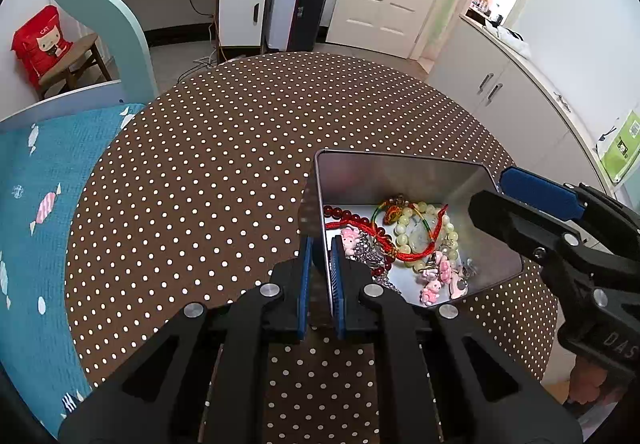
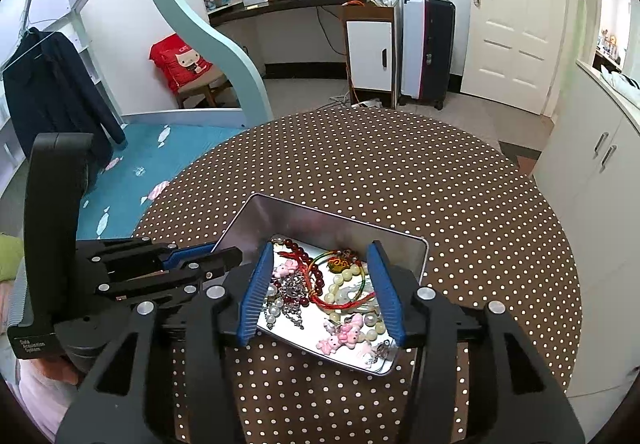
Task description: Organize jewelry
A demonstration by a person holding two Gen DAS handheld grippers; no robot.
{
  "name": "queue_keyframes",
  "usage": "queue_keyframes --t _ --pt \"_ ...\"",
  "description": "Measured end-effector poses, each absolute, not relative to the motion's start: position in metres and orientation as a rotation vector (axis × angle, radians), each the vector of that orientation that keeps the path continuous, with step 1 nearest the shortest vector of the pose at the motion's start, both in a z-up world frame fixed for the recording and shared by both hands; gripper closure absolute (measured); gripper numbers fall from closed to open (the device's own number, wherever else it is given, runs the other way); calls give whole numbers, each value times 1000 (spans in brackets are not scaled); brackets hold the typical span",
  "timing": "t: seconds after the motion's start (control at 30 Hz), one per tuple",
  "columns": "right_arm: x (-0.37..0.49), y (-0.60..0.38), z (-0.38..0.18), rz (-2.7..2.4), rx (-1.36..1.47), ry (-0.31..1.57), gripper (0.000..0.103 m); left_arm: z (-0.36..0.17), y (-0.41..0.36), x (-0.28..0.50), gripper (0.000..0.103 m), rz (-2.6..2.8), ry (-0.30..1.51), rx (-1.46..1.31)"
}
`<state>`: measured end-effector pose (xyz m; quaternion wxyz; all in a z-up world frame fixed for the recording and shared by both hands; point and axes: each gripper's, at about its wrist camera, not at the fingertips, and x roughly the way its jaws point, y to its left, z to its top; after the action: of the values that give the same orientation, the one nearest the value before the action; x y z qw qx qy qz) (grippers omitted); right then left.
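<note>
Clamped on the tin's (image 1: pixel 400 171) near-left wall, the left gripper (image 1: pixel 320 276) steadies it at the table's (image 1: pixel 200 163) near edge; the right gripper (image 2: pixel 320 292) hangs open directly above the jewelry (image 2: pixel 320 284) inside.

"CAT" on red bag (image 1: pixel 40 43); "DAS" on right hand-held gripper (image 1: pixel 490 189).
</note>
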<state>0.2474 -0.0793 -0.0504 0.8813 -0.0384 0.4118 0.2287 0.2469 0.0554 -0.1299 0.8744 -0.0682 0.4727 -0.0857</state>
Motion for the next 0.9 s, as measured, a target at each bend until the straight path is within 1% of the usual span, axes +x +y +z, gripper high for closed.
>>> queue_keyframes --t 0.33,0.4,0.5,0.53,0.57,0.63,0.7,0.73,0.9 --pt "247 -81 -54 459 -97 866 54 -131 57 245 93 -182 981 -143" --pt "246 -81 -54 454 -96 867 52 -130 56 245 92 -170 977 -139" --pt "244 -84 -55 451 -92 866 50 -129 54 241 82 -134 967 -124" --pt "244 -85 -54 453 -89 863 50 -128 53 240 73 -134 959 -120" --pt "243 -85 -54 454 -90 862 49 -126 52 238 60 -129 951 -115" --pt "240 -87 -53 449 -91 854 46 -122 51 234 53 -106 932 -101" --pt "237 -89 -52 442 -84 846 39 -119 51 232 50 -98 928 -102" --pt "236 -91 -51 440 -79 842 38 -117 51 230 46 -86 922 -102" --pt "227 -98 -47 423 -66 827 31 -111 47 221 45 -70 913 -88"
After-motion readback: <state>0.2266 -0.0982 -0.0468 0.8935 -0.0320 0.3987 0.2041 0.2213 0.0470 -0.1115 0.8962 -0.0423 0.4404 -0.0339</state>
